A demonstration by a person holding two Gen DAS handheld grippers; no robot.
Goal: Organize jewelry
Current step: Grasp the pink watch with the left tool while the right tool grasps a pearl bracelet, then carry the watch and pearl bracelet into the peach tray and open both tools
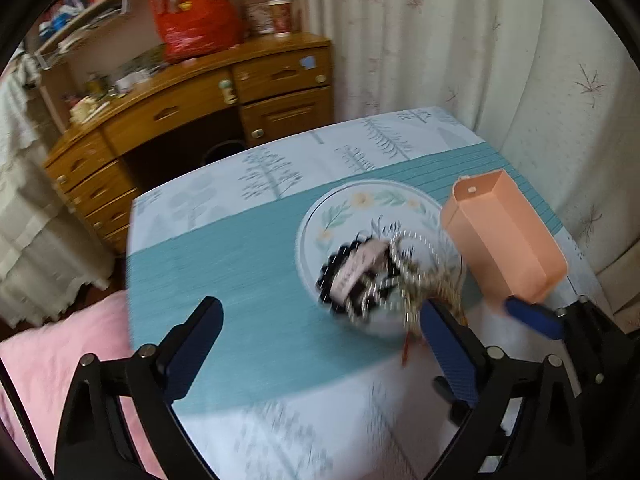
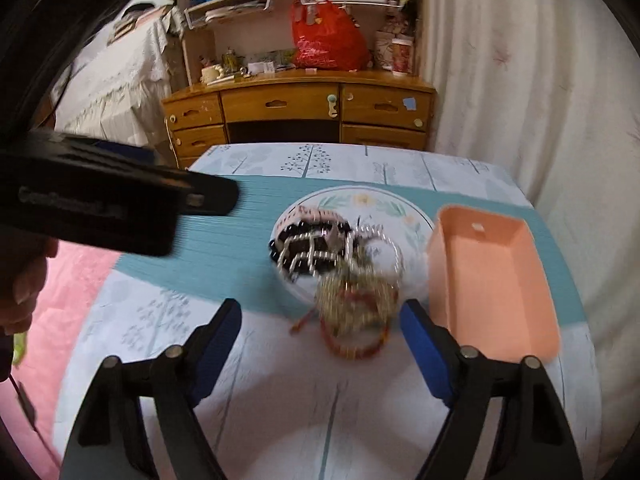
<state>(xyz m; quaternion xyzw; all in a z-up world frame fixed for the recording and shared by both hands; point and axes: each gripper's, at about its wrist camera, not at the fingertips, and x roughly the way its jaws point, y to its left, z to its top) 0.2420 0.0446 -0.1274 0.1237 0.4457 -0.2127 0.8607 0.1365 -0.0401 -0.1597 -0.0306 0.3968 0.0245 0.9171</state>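
Observation:
A floral plate (image 1: 340,210) (image 2: 384,202) on the table holds a heap of jewelry: a black beaded piece with a pink tag (image 1: 354,272) (image 2: 308,240), silver chains (image 1: 412,248) (image 2: 380,240), and a gold and red tangle (image 2: 356,308) spilling over the near rim. An empty peach box (image 1: 504,236) (image 2: 492,280) stands right of the plate. My left gripper (image 1: 320,328) is open and empty, near-left of the plate. My right gripper (image 2: 320,330) is open and empty, just before the gold and red tangle; one of its fingers (image 1: 532,316) shows in the left view.
The table (image 1: 240,248) (image 2: 240,236) has a teal and white tree-print cloth. A wooden desk (image 1: 180,112) (image 2: 300,104) with a red bag stands beyond it. Curtains hang at the right. A pink blanket (image 1: 60,360) lies at the left. The left gripper's body (image 2: 100,200) crosses the right view.

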